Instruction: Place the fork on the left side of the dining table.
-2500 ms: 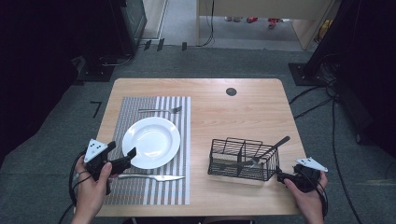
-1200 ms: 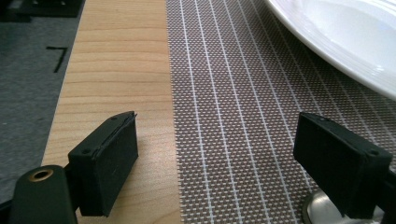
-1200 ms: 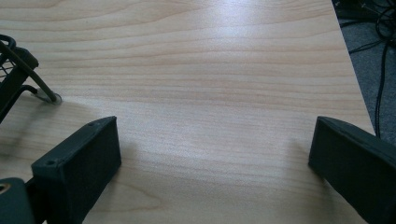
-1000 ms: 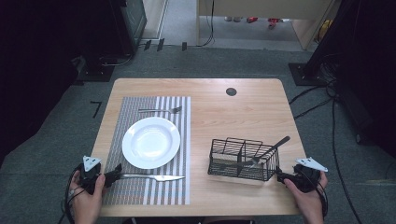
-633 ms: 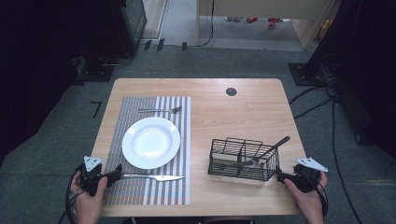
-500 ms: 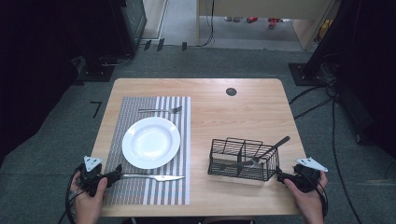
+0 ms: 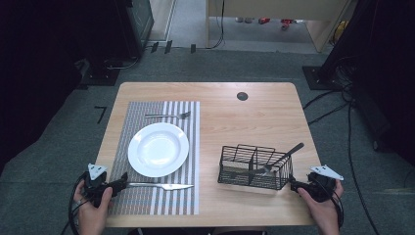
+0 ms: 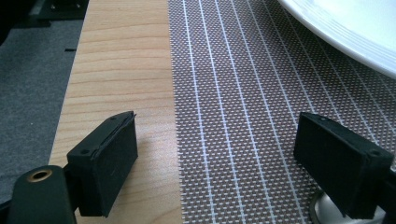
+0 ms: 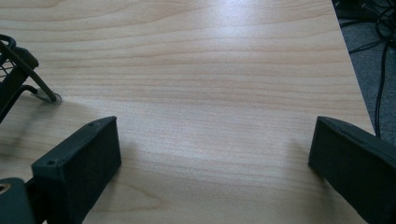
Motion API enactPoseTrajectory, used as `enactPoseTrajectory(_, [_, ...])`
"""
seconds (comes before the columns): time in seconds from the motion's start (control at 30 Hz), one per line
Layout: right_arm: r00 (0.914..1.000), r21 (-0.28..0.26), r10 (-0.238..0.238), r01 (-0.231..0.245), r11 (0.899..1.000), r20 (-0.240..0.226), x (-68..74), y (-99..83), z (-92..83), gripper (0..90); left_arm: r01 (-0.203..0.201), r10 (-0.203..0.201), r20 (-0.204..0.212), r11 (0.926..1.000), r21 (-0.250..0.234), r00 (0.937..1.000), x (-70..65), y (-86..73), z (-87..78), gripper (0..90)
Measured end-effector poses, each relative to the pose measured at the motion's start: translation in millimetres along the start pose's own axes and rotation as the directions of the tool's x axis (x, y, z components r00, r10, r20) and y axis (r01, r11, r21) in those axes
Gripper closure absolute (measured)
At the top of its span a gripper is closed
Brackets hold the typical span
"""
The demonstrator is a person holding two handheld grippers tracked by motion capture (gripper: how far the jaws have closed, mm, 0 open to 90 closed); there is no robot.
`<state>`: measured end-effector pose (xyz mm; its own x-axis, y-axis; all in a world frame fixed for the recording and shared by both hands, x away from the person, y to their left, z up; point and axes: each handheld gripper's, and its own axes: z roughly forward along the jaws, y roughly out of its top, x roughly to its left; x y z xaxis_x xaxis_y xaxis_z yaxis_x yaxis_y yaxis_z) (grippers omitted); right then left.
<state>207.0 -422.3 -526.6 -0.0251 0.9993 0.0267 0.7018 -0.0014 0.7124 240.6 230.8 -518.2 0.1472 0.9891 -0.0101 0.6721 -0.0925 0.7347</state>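
A white plate (image 7: 158,149) lies on a striped placemat (image 7: 147,199) on the left half of the wooden table (image 7: 244,122). A fork (image 7: 169,115) lies beyond the plate and a knife (image 7: 161,186) lies on its near side. My left gripper (image 7: 121,182) sits at the knife's handle end, open; its jaws straddle the mat's left edge (image 8: 217,140), with the plate's rim (image 8: 355,32) ahead and the handle end (image 8: 322,210) by the right jaw. My right gripper (image 7: 292,184) rests open just right of a black wire basket (image 7: 254,166), over bare wood (image 9: 217,140).
The basket holds a metal utensil (image 7: 283,158) that leans out to the right; its corner wire (image 9: 23,70) shows left of my right jaws. A dark round grommet (image 7: 242,96) sits near the table's far edge. Cables (image 7: 352,127) trail on the floor at the right.
My left gripper has drawn back from beside the plate to the knife's handle end at the near left corner, and has stayed there for the last second. The right gripper has not moved.
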Motion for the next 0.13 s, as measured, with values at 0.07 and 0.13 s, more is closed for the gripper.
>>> enactPoseTrajectory(0.07, [1.0000,0.000,0.000,0.000,1.000,0.000,0.0,0.0,0.0,1.8,0.006,-0.006,-0.005,1.0000,-0.001,1.0000,-0.6,-0.1,0.0,13.8])
enactPoseTrajectory(0.13, [1.0000,0.000,0.000,0.000,1.000,0.000,0.0,0.0,0.0,1.8,0.017,-0.017,-0.019,0.9999,-0.002,0.9997,-2.2,0.2,0.6,13.7])
